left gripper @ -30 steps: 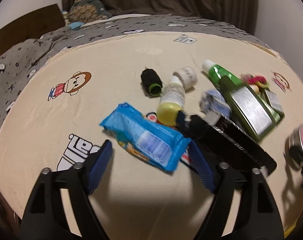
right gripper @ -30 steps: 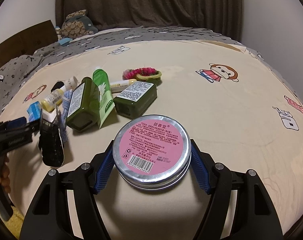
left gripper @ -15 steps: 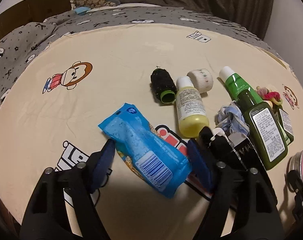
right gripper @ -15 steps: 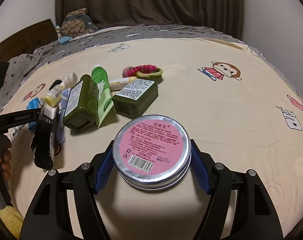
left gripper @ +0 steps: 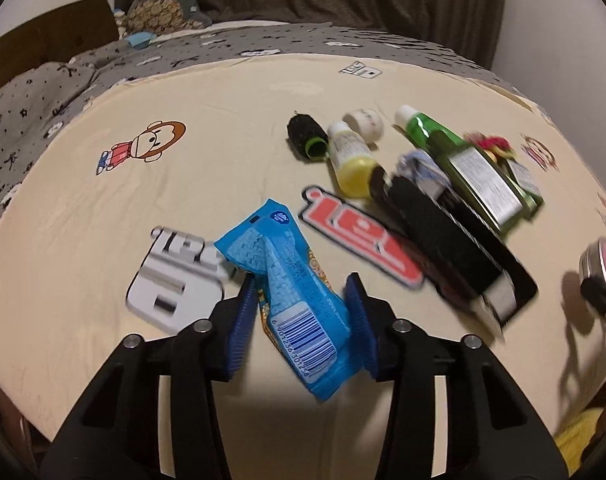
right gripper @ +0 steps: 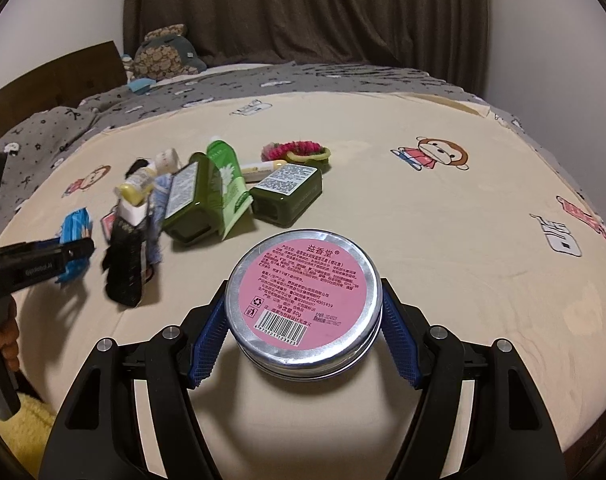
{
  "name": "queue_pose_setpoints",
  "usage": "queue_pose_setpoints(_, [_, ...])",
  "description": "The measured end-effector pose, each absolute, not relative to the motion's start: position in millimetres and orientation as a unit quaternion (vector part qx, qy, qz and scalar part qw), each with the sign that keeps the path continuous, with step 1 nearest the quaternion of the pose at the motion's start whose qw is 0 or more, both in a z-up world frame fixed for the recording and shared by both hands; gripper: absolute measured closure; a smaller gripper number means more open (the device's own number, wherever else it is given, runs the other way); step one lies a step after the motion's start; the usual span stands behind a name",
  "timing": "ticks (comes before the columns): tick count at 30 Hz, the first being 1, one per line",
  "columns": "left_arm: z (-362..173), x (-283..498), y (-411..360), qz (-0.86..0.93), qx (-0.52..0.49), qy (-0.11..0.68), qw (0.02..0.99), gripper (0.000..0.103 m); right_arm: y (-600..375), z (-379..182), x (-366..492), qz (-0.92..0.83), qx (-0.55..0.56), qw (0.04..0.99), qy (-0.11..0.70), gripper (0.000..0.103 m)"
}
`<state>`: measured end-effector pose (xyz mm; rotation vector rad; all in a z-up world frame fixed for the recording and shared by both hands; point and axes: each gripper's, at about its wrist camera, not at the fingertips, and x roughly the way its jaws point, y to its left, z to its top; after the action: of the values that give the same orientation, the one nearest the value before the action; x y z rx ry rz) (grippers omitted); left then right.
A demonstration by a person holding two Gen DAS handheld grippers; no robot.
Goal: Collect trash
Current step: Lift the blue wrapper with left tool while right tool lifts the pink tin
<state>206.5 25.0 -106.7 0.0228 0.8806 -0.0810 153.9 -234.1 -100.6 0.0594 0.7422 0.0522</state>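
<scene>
My left gripper is shut on a crumpled blue snack wrapper and holds it just above the cream bed sheet; the wrapper also shows in the right wrist view with the left gripper clamped on it. My right gripper is shut on a round silver tin with a pink label, also seen at the right edge of the left wrist view. A black tube lies to the right of the wrapper.
A cluster lies mid-bed: yellow bottle, black roll with green rim, white roll, green bottles, green box, pink hair tie. A grey blanket and pillow lie at the back.
My left gripper closed on the blue wrapper and lifted it toward the near left, away from the yellow bottle. The right gripper stayed put, holding the tin.
</scene>
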Motion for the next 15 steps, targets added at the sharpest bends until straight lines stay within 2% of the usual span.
queue_pose_setpoints(1, [-106.2, 199.6, 24.4, -0.042, 0.012, 0.423, 0.905, 0.065, -234.1, -98.7, 147.6, 0.028, 0.030, 0.932, 0.359, 0.032])
queue_pose_setpoints(2, [-105.4, 190.5, 23.0, -0.049, 0.014, 0.419, 0.906, 0.075, -233.9, -97.0, 140.7, 0.030, 0.030, 0.933, 0.356, 0.032])
queue_pose_setpoints(15, [-87.3, 63.9, -0.1, -0.122, 0.027, 0.365, 0.923, 0.074, -224.7, -87.4, 45.2, 0.071, 0.017, 0.939, 0.336, 0.032])
